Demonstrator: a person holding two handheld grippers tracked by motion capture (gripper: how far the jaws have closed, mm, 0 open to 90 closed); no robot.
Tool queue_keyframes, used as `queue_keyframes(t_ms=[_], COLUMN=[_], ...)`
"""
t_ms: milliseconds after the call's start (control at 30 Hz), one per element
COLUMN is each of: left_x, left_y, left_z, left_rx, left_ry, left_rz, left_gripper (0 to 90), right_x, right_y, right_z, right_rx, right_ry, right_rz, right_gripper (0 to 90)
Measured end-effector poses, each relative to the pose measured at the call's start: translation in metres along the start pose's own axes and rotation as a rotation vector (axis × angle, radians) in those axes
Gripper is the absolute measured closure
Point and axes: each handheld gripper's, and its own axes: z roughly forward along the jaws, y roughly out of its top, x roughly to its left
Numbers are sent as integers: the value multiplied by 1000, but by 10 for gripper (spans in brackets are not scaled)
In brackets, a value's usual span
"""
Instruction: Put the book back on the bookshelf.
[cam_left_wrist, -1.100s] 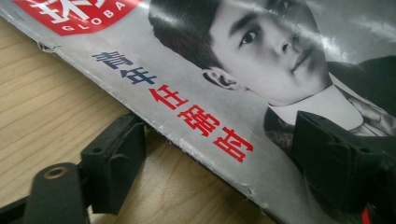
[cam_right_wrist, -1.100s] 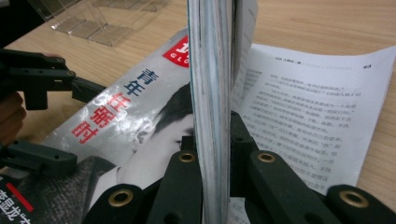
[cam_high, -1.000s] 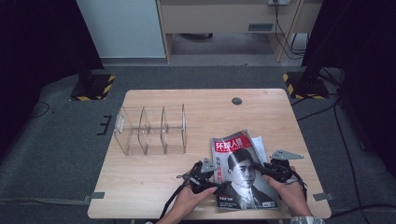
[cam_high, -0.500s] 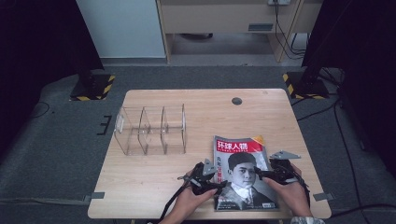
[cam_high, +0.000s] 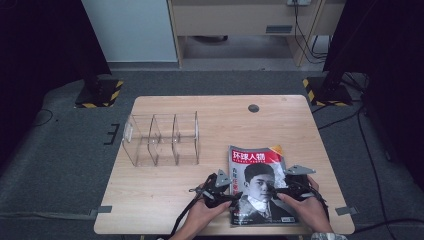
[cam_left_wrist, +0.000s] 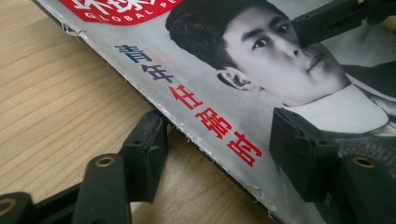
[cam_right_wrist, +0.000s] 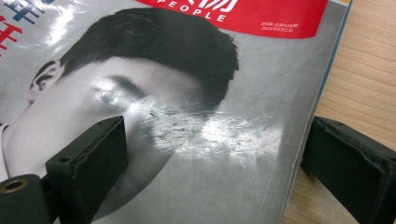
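Magazine (cam_high: 258, 185) squared up; both grippers straddle edges.

Glossy, scuffed paper magazine (cam_right_wrist: 196, 121) lies on a matt pale wood-grain table (cam_high: 165, 195) near a clear plastic organizer (cam_high: 161, 139).

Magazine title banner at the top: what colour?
Red with white lettering, on the magazine; clearest in the high view.

Wooden table (cam_high: 300, 125), light grain, rectangular. On its left half: clear acrylic organizer (cam_high: 161, 140), three compartments in a row, upright. Dark round grommet (cam_high: 253, 108) near the table's far edge, right of centre. Grey carpet (cam_high: 65, 165) surrounds the table. Beyond its far corners: two yellow-black striped stand bases (cam_high: 100, 93) (cam_high: 325, 91). Black cable (cam_high: 367, 150) runs along the floor right of the table.
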Motion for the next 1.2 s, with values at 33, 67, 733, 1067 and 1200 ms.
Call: queue_keyframes(t_ms=[33, 67, 733, 1067, 1200], left_x=[0, 0, 24, 30, 29], left_y=[0, 1, 37, 67, 77], left_z=[0, 1, 7, 20, 26], left_rx=[-1, -1, -18, 1, 18], left_ry=[-6, -10, -1, 3, 11], left_rz=[-3, -2, -29, -9, 4], left_gripper=[387, 390, 426, 414, 393], right_x=[0, 1, 2, 1, 1], right_y=[0, 0, -2, -2, -2], right_z=[0, 1, 4, 3, 3], right_rx=[-4, -7, -44, -45, -45], right_ry=[-2, -5, 2, 6, 6], right_rz=[-2, -2, -9, -16, -16], right_gripper=[68, 68, 77, 81, 81])
